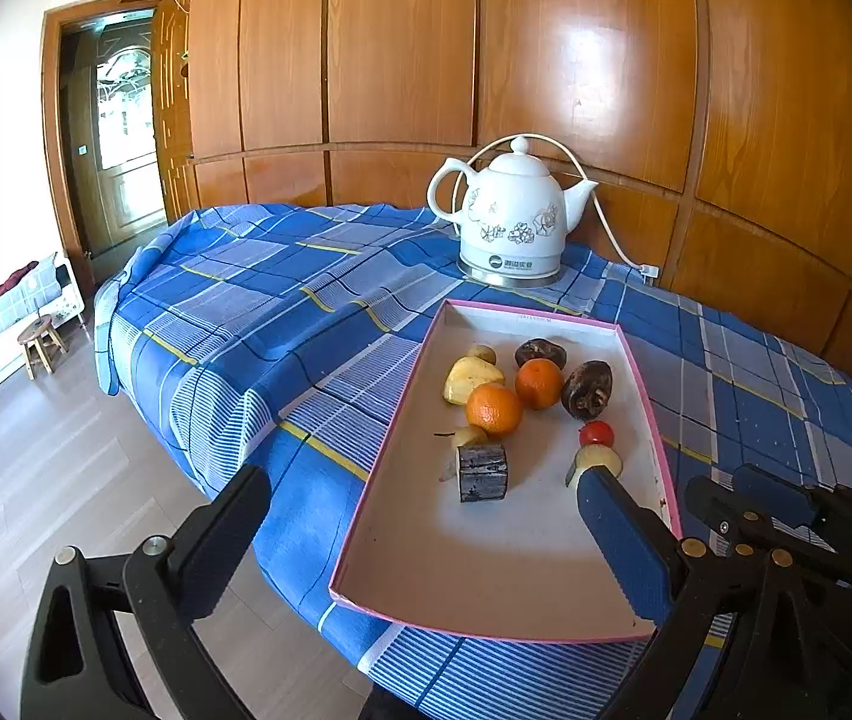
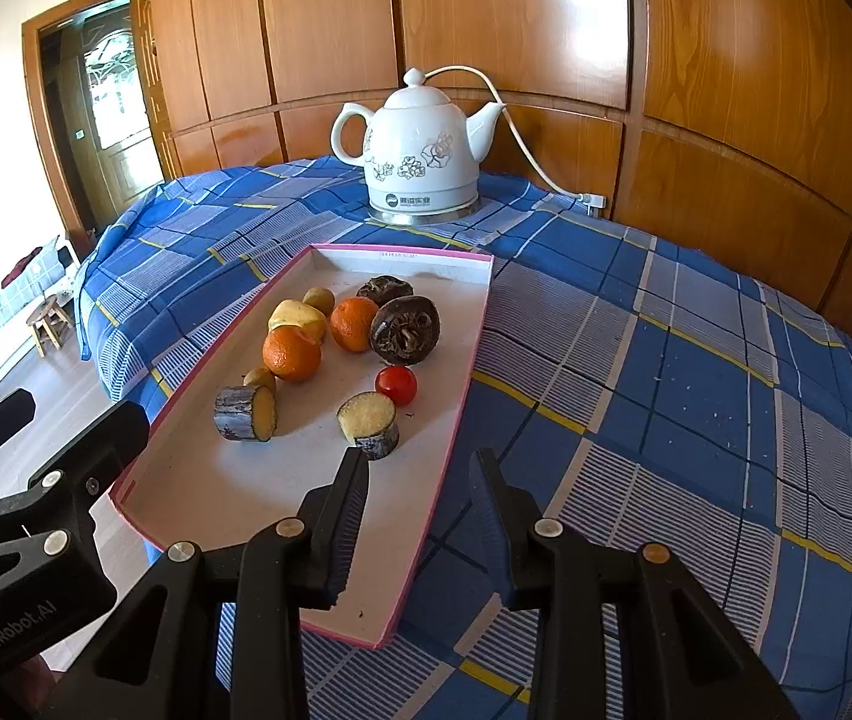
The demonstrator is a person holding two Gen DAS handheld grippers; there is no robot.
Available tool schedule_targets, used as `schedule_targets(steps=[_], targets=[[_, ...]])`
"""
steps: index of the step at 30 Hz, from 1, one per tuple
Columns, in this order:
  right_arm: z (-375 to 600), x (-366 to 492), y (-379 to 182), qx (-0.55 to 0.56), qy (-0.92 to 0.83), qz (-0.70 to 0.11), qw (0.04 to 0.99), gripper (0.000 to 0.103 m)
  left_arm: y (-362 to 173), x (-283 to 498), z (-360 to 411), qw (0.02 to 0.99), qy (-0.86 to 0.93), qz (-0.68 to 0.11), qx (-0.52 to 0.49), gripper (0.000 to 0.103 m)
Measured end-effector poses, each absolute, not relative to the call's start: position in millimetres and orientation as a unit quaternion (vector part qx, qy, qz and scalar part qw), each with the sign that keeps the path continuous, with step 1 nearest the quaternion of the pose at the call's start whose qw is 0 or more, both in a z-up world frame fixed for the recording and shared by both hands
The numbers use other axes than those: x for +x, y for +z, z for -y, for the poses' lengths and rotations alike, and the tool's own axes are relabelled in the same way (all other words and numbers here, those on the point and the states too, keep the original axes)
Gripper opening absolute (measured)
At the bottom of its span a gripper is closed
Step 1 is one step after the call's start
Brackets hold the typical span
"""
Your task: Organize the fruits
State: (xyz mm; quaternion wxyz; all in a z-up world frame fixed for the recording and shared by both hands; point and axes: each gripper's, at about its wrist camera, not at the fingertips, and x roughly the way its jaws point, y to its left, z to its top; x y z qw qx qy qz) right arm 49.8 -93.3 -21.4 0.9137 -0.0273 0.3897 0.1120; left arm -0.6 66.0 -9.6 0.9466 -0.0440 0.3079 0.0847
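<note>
A white tray with a pink rim lies on the blue plaid cloth. It holds two oranges, two dark wrinkled fruits, a yellow fruit, a cherry tomato and two dark-skinned cut stalk pieces. My left gripper stands wide open over the tray's near left part, empty. My right gripper has a narrow gap with nothing in it, astride the tray's right rim.
A white flowered electric kettle stands behind the tray, its cord running to a wall plug. Wooden panelling backs the table. The cloth spreads bare to the right. Left of the table's edge are floor and a small stool.
</note>
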Motion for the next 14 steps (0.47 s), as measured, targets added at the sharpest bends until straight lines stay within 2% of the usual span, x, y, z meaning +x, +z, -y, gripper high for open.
schedule_targets(steps=[14], targets=[[94.6, 50.7, -21.6, -0.023, 0.114, -0.391, 0.913, 0.035, -9.8, -0.2, -67.0, 0.946, 0.076, -0.31, -0.055, 0.103]])
